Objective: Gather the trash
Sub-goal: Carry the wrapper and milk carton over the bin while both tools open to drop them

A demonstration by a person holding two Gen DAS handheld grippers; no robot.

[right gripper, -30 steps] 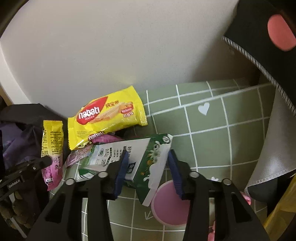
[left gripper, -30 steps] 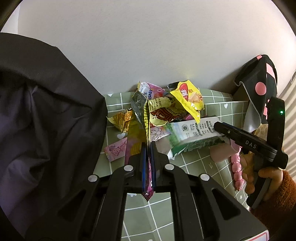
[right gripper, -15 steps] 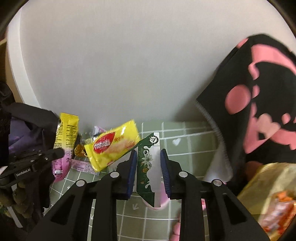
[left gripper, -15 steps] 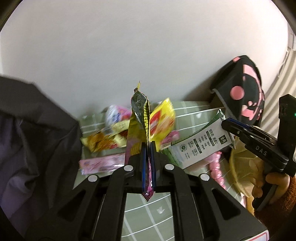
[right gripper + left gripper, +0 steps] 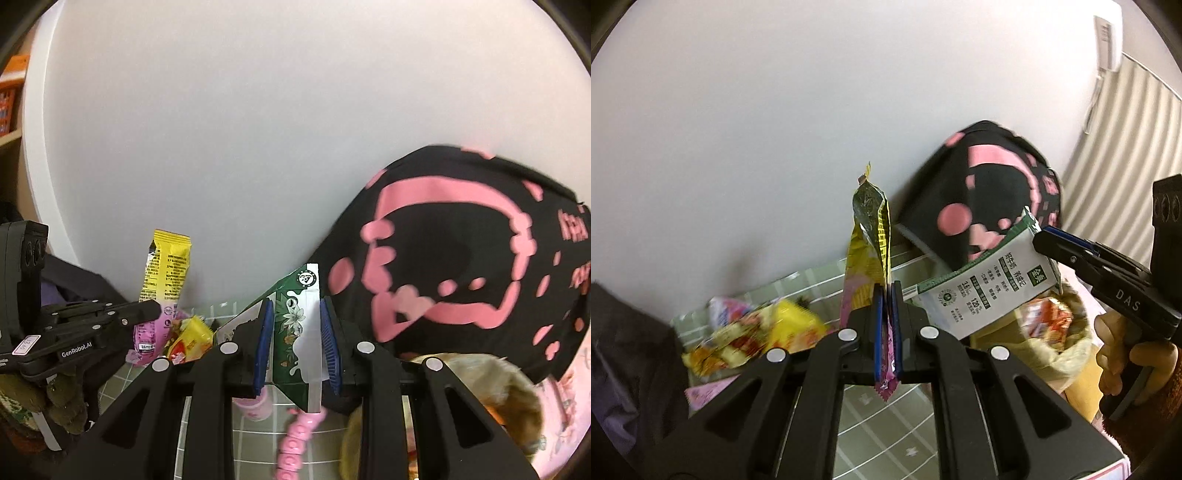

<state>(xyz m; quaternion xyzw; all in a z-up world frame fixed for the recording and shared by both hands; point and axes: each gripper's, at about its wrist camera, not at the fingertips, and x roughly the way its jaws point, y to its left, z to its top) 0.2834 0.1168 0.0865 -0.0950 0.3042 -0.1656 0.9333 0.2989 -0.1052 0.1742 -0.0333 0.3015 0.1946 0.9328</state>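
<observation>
Writing, left gripper body: "GenRobot.AI" in white on the black left gripper [image 5: 157, 310], as the right wrist view shows it; a small white sticker beside it is too small to read.
Writing, right gripper body: "DAS" on the right gripper [image 5: 1039, 242], seen in the left wrist view.
Writing, carton: the green-and-white milk carton [image 5: 301, 334] bears Chinese print and a round green seal near its top; figures "3.6" and "120" can be made out on its white face [image 5: 988, 291].
Writing, wrapper: the yellow-and-pink wrapper [image 5: 870, 254] has fine print too small to read.
Left gripper: clenched flat on the lower part of that one wrapper, which stands up above the pads and pokes out below them.
Right gripper: grasping the carton across its narrow sides; both blue pads press on it.
Task's things against the bench: wrapper and carton are both held up off the green-grid bench [image 5: 886, 435], in front of the white wall.
Left on the bench: a loose heap of yellow and pink snack packets [image 5: 757, 332] at the wall edge, blurred, count uncertain.
Open room: bare grid between the heap and a black-and-pink bag [image 5: 461, 258] that closes the right side.
Count: two grippers, one carton, one held wrapper.
</observation>
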